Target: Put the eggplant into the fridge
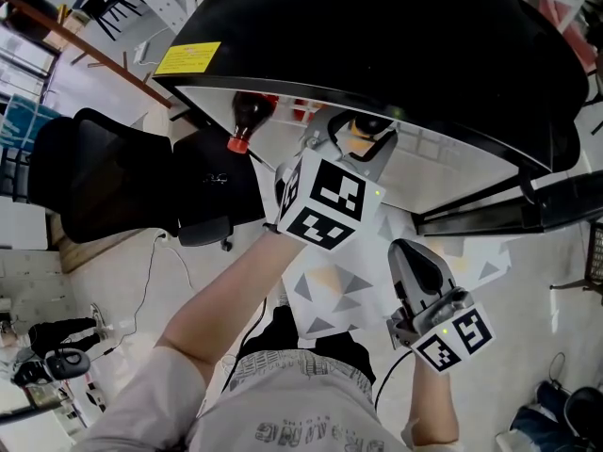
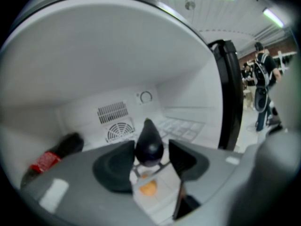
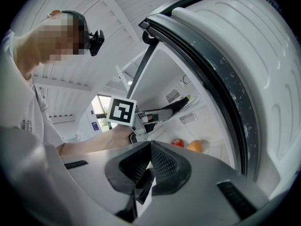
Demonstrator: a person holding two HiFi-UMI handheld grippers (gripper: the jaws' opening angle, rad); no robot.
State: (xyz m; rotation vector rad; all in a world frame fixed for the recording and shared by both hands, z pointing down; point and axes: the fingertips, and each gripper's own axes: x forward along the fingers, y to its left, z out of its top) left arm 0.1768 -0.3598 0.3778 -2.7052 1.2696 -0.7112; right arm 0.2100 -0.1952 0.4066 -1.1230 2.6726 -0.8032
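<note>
The left gripper (image 2: 151, 147) stands wide open, eggplant (image 2: 148, 136) loose between its jaws inside the fridge (image 2: 117, 65); pulled back crookedly, a jaw could drag it out

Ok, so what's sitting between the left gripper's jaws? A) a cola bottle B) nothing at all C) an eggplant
C: the left gripper view shows a dark eggplant standing between the jaws of the left gripper, inside the fridge.
</note>
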